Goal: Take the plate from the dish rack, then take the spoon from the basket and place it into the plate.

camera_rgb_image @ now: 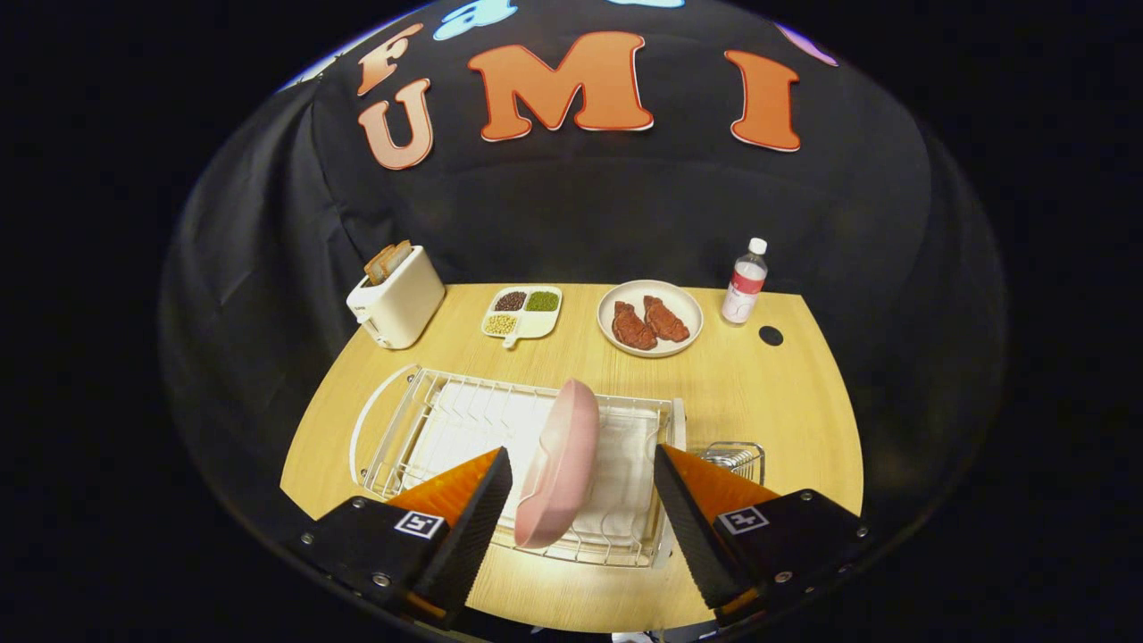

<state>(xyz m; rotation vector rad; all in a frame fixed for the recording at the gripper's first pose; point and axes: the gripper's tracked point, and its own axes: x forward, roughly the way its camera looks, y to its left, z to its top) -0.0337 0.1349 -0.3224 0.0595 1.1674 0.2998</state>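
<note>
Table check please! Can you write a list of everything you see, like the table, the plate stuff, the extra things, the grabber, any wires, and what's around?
Surface: wooden table, a small dark round spot near the bottle.
Job's things: pink plate standing on edge in the white dish rack; wire basket beside the rack; spoon too hidden to tell.
Clutter: toaster with bread, divided tray of beans, round plate of meat, bottle.
Grippers: gripper open, a finger on each side of the pink plate, not touching it.
Cables: nothing seen.
Surroundings: black cloth wall behind the table.
</note>
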